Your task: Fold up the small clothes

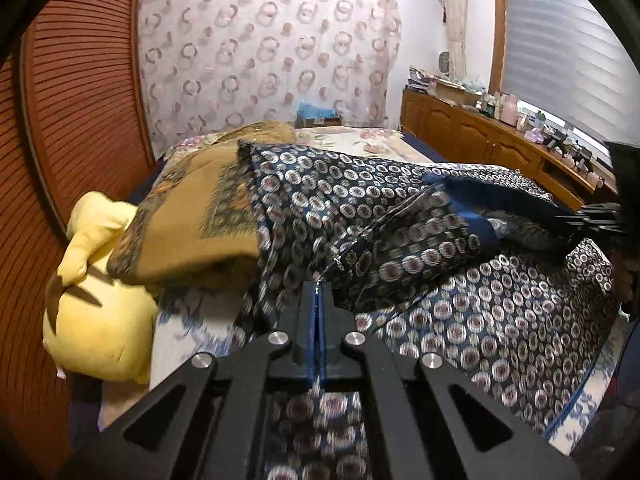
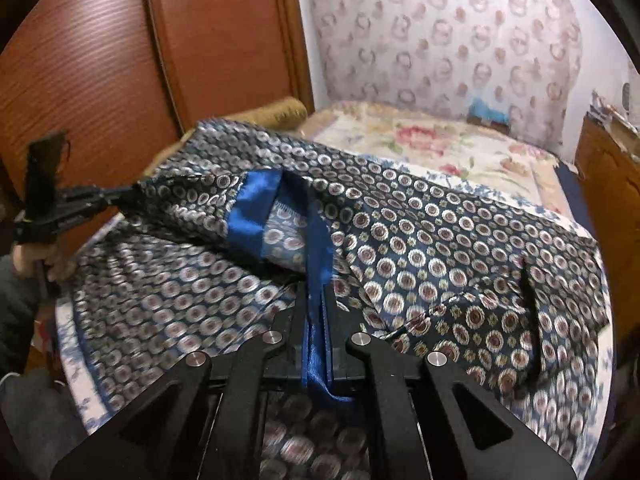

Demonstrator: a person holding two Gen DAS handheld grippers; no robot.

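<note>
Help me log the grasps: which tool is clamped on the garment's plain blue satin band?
The right tool: bright blue satin trim runs between its fingers. The left tool pinches the navy circle-patterned garment instead.

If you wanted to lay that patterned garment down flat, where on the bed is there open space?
Bare floral bedspread lies beyond the patterned garment, toward the curtain. The wardrobe side is crowded with the brown blanket and yellow plush toy.
</note>
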